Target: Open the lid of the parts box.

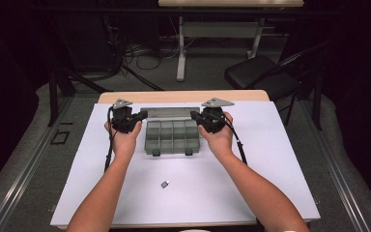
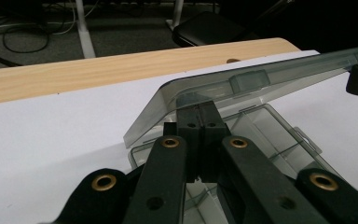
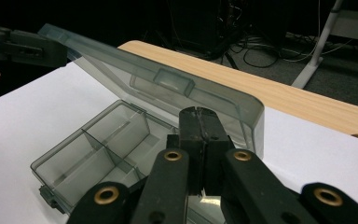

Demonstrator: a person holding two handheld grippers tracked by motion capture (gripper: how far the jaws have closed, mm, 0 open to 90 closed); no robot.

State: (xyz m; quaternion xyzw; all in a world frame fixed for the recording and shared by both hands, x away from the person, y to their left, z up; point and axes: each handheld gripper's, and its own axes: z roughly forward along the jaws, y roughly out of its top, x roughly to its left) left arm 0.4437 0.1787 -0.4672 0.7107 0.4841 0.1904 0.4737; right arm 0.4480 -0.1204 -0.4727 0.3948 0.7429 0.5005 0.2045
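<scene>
1. The clear compartment box (image 1: 171, 137) sits mid-bench on the white sheet (image 1: 270, 159), its lid (image 2: 242, 88) raised partway on the far hinge.
2. Your left hand-held gripper (image 1: 144, 115) and right hand-held gripper (image 1: 194, 115) are both clenched, jaws pressed together with nothing pinched between them; each tip sits under a front corner of the lid, propping it.
3. Expect the box to be light, thin, stiff plastic that is smooth and slippery. The lid may flex, and the base could skate on the sheet if you push sideways.
4. If you take hold, grip the lid's front lip near its corners, or the raised tab (image 3: 173, 83) at the middle.
5. Whether the tips actually touch the lid's underside is hard to judge: the jaws block that spot.
6. The hinge is hidden behind the lid, and the small dark item (image 1: 164, 183) nearer you is too small to identify.
</scene>
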